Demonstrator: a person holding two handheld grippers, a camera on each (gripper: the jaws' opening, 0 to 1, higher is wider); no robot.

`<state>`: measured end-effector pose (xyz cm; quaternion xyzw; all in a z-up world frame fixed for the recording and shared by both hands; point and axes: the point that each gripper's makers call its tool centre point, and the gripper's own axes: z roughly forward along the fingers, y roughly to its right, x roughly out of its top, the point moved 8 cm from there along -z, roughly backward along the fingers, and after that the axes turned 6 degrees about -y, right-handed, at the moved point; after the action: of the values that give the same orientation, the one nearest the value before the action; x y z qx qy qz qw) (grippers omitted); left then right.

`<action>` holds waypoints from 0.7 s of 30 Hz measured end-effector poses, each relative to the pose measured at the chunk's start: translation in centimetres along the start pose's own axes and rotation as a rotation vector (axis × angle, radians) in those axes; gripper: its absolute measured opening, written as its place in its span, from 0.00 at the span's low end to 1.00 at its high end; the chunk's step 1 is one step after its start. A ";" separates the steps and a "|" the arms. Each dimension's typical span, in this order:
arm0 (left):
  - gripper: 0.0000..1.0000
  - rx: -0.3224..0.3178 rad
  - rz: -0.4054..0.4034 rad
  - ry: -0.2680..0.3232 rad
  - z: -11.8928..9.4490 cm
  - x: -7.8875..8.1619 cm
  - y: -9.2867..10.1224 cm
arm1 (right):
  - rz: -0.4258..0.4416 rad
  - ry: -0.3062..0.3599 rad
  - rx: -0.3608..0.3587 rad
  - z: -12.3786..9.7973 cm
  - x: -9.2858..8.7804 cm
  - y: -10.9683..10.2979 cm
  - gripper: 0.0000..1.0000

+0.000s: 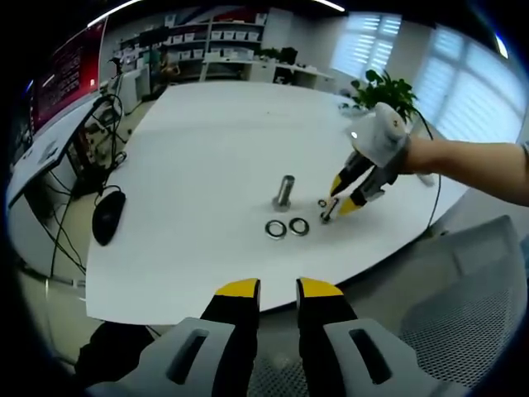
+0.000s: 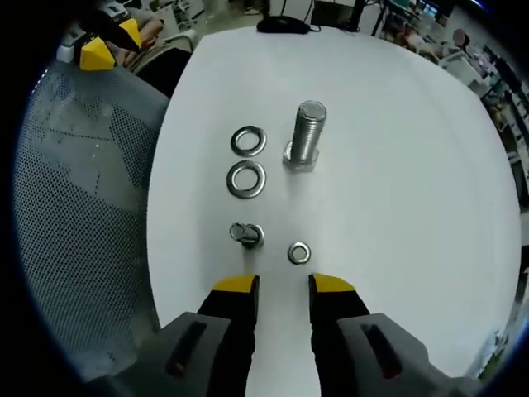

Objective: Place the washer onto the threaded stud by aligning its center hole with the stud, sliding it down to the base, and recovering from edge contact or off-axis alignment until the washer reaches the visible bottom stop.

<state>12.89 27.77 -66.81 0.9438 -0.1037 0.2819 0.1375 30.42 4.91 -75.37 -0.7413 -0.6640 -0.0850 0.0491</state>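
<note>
Steel: two washers (image 2: 246, 160), one stud (image 2: 306, 136); both grippers' fingers (image 2: 235, 291) spread, empty.

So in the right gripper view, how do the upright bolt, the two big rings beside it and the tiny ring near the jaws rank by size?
1. Threaded stud, largest.
2. Nearer big washer and farther big washer: they look alike; the nearer appears slightly bigger, perhaps only from closeness.
3. Small washer, smallest, though closest to the camera.

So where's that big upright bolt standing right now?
In the right gripper view the threaded stud stands upright on the white table, just right of two large washers, ahead of the right gripper.
</note>
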 end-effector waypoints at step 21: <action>0.15 0.002 -0.007 -0.004 0.0 0.0 -0.1 | 0.025 0.039 0.024 1.4 1.3 0.4 0.15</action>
<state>12.91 27.84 -66.88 0.9449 -0.1003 0.2798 0.1372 31.04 6.42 -76.48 -0.7472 -0.6545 -0.0907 0.0721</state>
